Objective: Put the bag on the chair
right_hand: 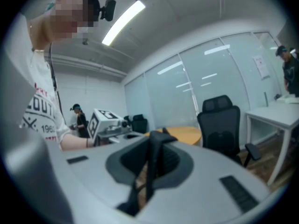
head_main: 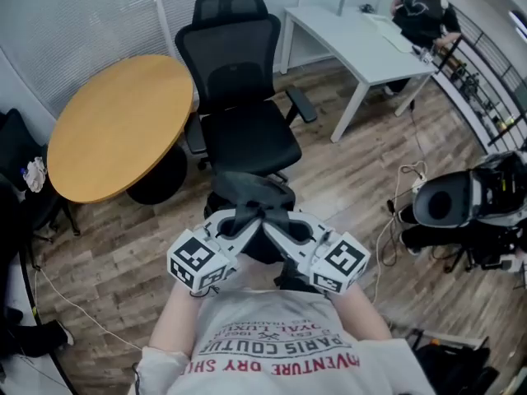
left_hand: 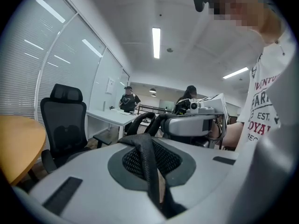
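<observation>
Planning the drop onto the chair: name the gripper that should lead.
Left, narrowly: the left gripper and right gripper both clamp the bag straps, but left sits straighter before the chair seat.

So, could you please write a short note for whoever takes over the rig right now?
Left gripper: shut on the strap of the black bag.
Right gripper: shut on the bag's strap as well, as the right gripper view shows.
Where things are: the bag hangs between the two grippers, close to the person and just in front of the black office chair. It is not yet on the seat.
Done: bag lifted and brought to the chair.
Left: carry it over the seat, lower it and open both grippers.
</observation>
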{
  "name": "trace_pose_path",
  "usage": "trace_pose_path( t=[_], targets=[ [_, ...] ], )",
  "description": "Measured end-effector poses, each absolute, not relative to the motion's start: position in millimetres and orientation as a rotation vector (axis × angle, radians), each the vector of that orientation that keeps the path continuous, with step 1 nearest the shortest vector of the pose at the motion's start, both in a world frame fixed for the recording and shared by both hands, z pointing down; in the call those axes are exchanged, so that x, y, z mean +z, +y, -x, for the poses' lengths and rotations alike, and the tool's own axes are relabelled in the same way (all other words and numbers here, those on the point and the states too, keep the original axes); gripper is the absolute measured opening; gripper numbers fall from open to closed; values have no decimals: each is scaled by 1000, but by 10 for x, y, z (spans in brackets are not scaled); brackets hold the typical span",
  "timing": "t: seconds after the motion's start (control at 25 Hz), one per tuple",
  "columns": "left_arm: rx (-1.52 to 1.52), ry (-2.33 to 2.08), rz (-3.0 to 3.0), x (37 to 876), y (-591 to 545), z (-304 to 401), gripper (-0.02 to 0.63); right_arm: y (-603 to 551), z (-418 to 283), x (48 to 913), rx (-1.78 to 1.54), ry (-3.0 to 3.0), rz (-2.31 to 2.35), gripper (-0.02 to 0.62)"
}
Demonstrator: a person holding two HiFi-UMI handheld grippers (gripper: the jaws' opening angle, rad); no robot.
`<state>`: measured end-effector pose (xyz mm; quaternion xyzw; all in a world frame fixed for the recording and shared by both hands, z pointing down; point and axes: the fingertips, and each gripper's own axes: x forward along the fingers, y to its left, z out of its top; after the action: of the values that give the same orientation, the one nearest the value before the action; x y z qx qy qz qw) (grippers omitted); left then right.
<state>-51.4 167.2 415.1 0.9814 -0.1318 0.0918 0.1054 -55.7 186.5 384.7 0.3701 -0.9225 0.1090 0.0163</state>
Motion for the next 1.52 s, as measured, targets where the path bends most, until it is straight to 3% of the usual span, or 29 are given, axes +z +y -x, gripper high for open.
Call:
trace_pose_path(
  t=[0.52,0.84,1.52],
  targets=[
    [253,-718,-2747,4359,385,-431,46,596,-435,4038,358,-2934,-713,44],
    [309,-762,-2695,4480,-138,-1023,46,-18,-1014,4111,371,-2930,-685,44],
    [365,-585,-2721,4588,-2069,-973,46,-2002,-939,4207,496,-2867,-847,46]
  ],
)
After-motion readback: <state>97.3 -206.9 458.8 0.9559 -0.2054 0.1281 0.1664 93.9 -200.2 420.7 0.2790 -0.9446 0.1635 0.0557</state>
